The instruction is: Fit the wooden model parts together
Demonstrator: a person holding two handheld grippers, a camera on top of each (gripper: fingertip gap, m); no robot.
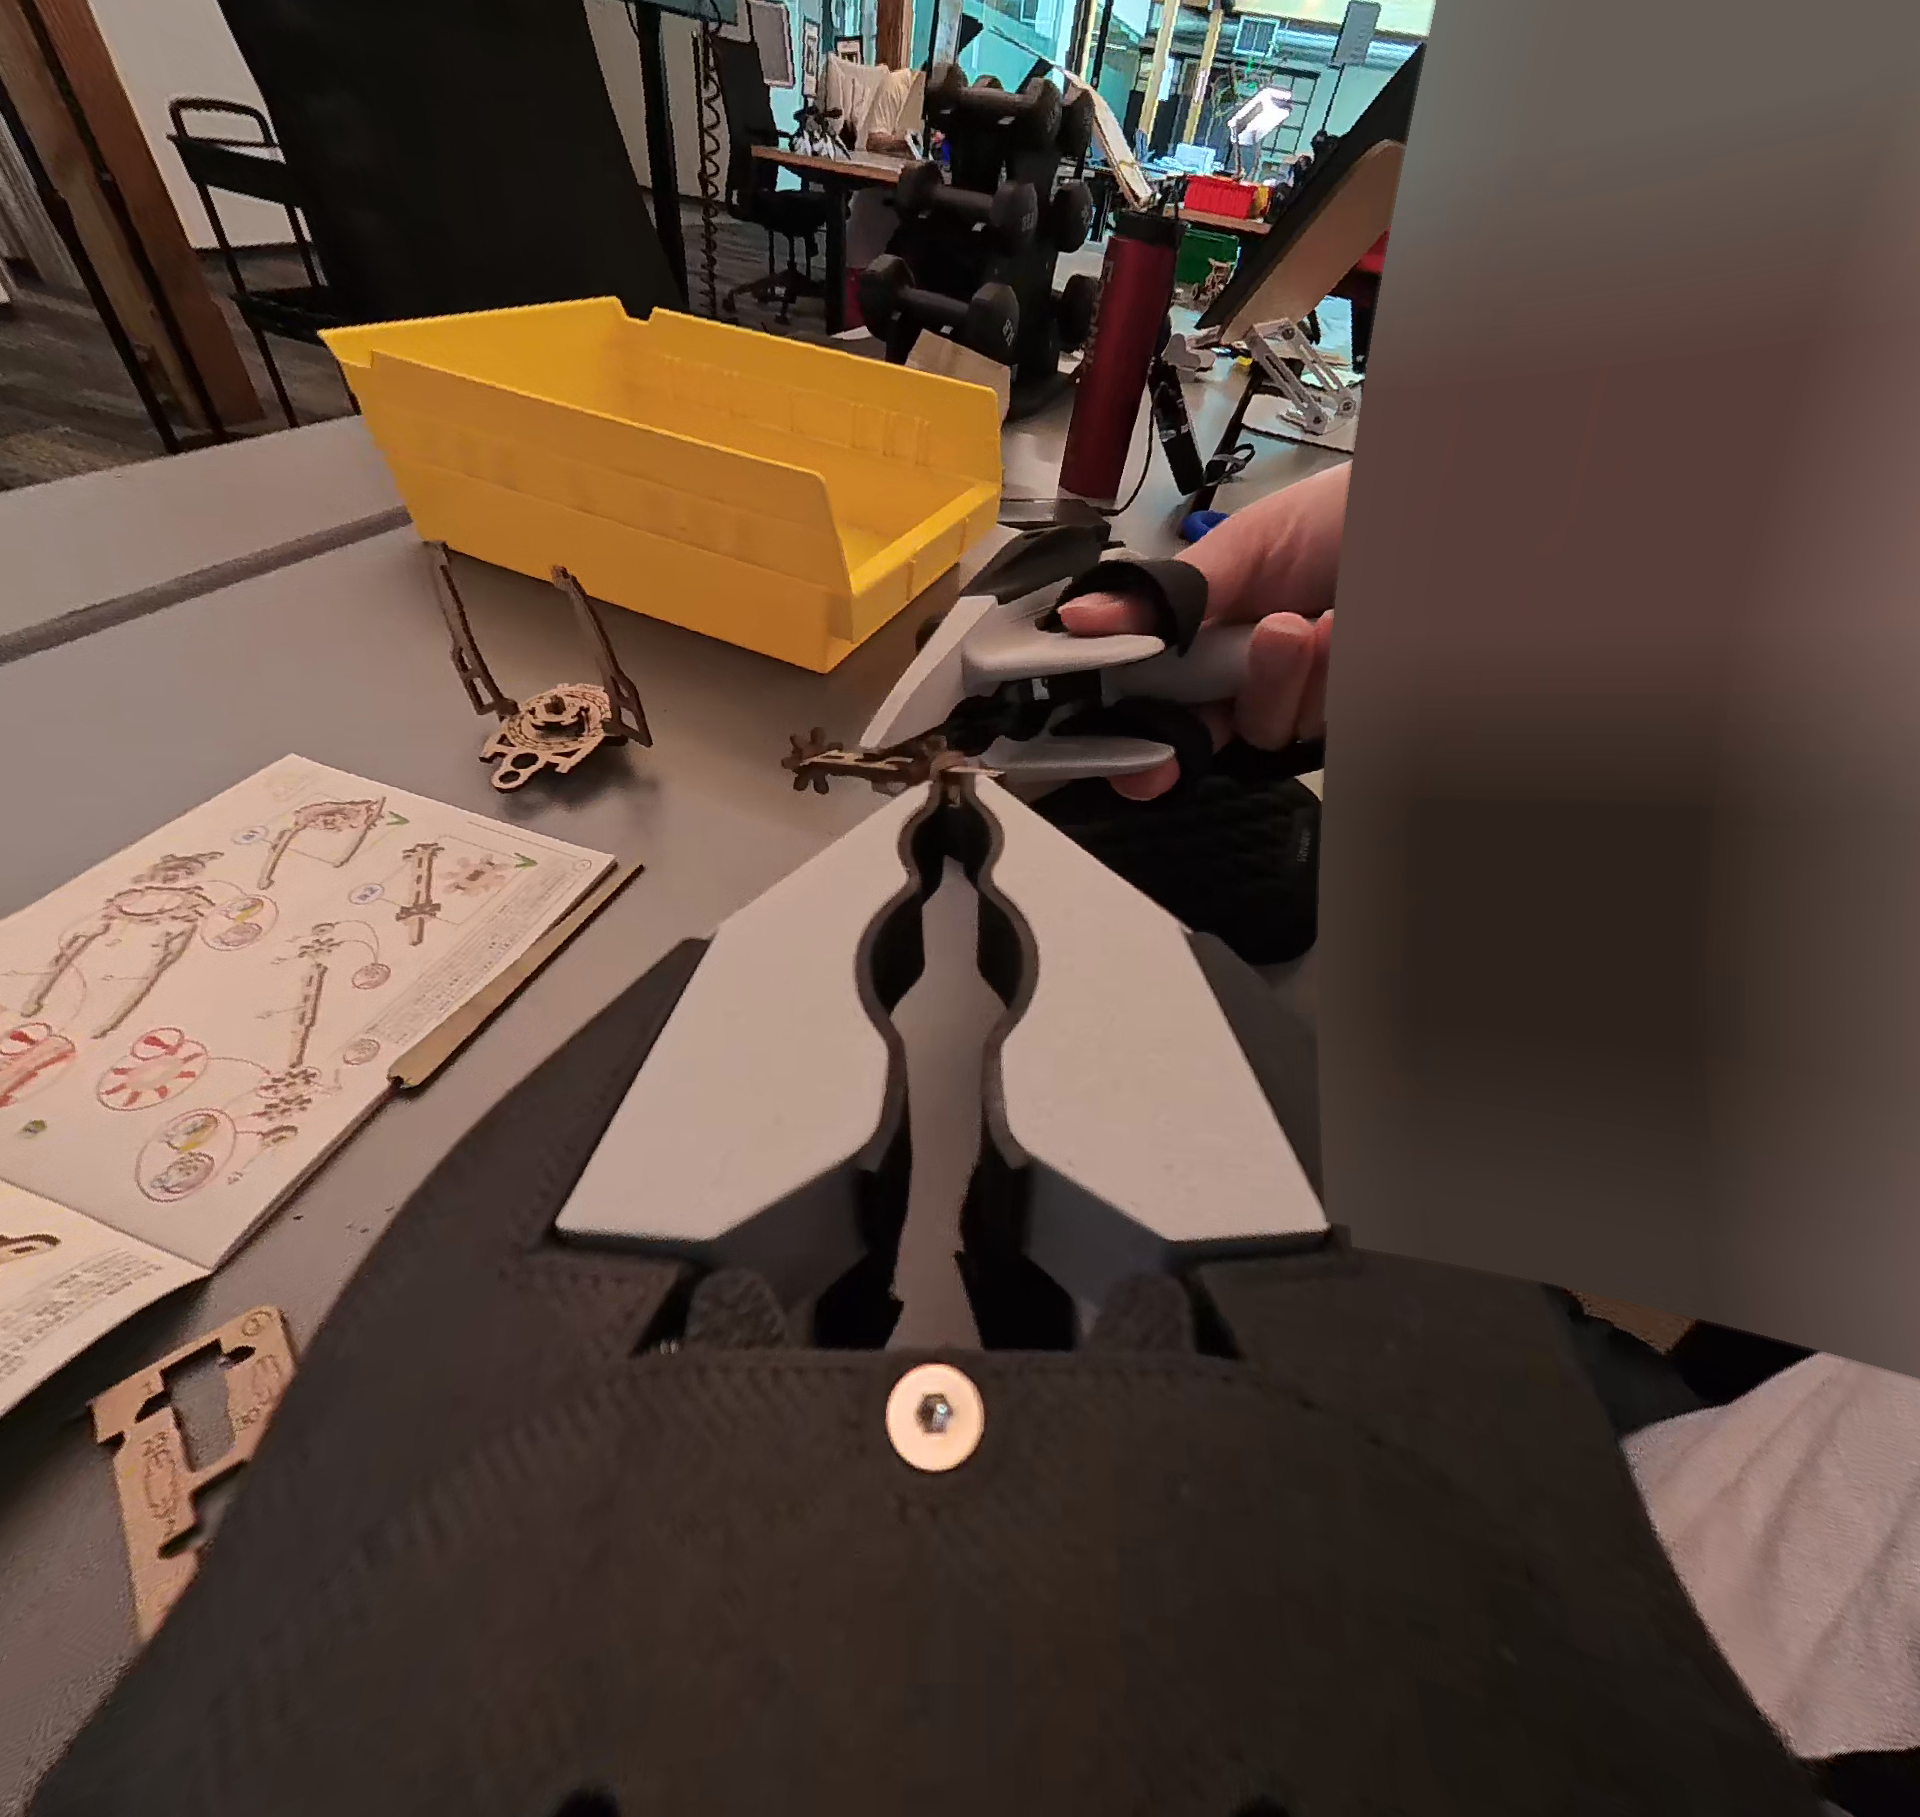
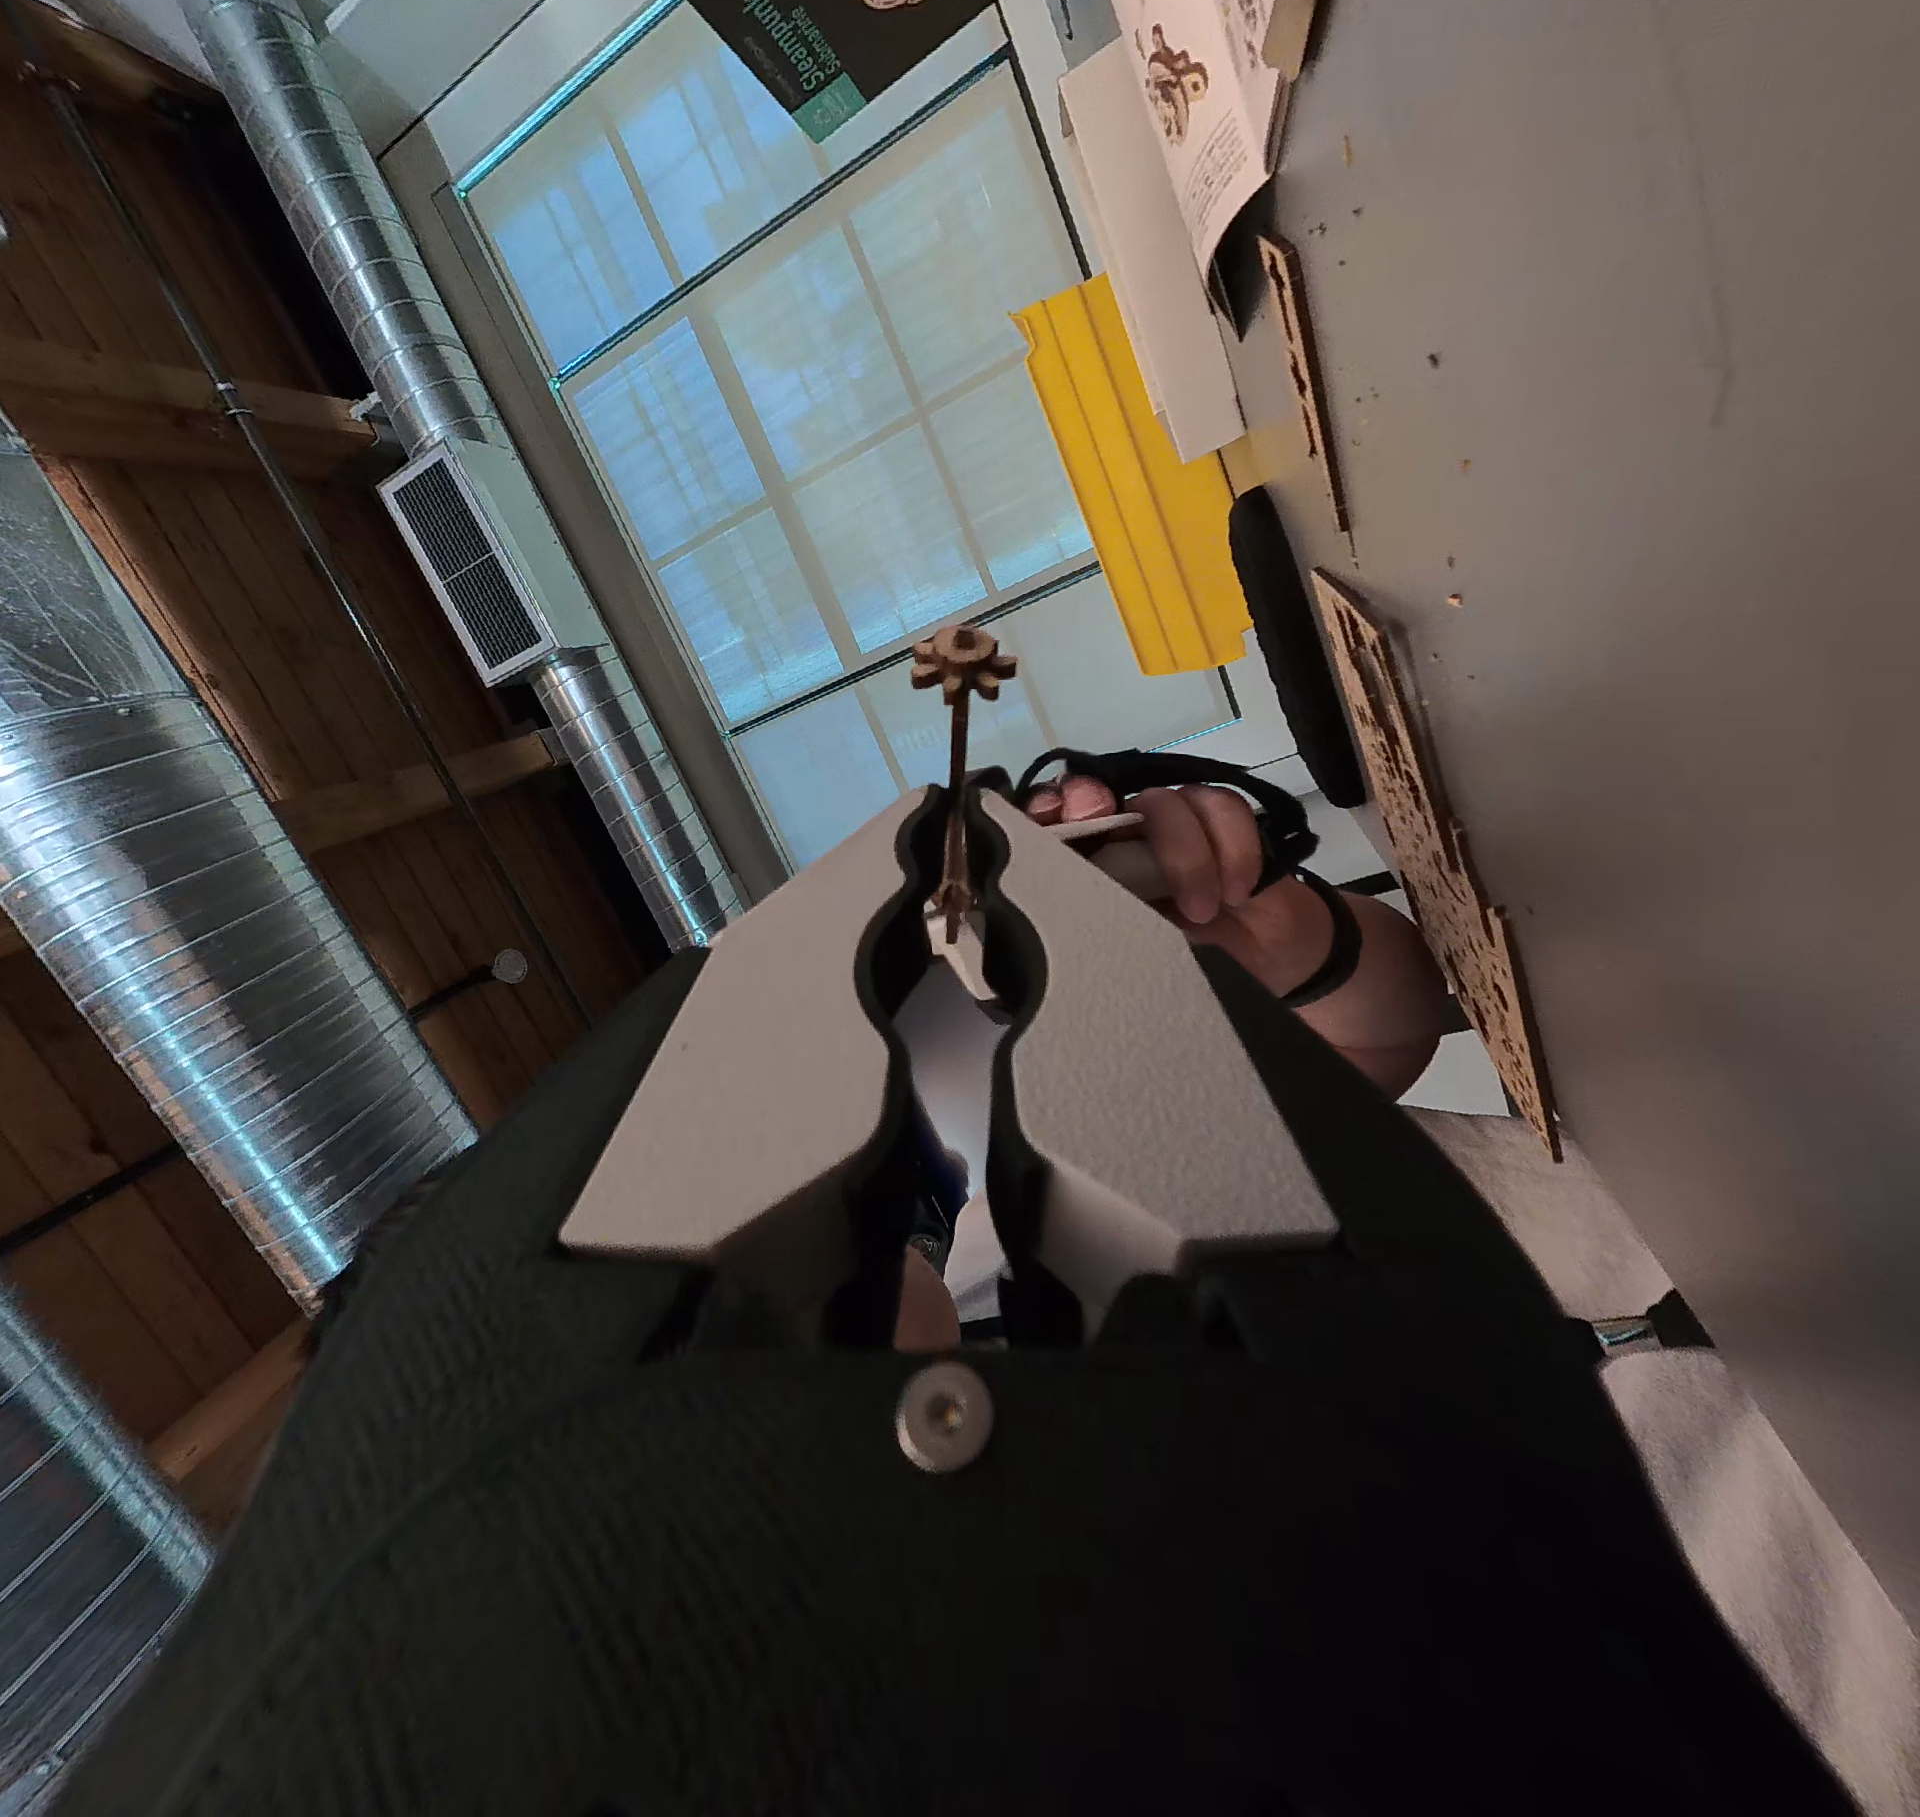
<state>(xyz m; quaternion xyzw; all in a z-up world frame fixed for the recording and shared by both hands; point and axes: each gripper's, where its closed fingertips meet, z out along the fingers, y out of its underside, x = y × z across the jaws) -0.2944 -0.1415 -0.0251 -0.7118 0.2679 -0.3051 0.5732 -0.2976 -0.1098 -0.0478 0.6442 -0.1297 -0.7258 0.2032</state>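
Note:
A thin wooden shaft with a small gear at its far end (image 1: 857,765) hangs above the grey table (image 1: 312,645). My right gripper (image 1: 951,744) comes in from the right and is shut on the shaft. In the right wrist view the shaft (image 2: 956,780) stands up from between that gripper's (image 2: 951,811) closed fingers, with the gear (image 2: 961,666) on top. My left gripper (image 1: 951,793) has its tips closed on the shaft's near end, right against the right gripper's tips. A part-built wooden piece with two long legs (image 1: 551,718) lies on the table to the left.
A yellow bin (image 1: 675,479) stands behind the parts. An open instruction booklet (image 1: 260,988) and a wooden offcut frame (image 1: 187,1424) lie at the near left. A red bottle (image 1: 1122,365) stands at the back right. Punched wooden sheets (image 2: 1434,832) lie on the table.

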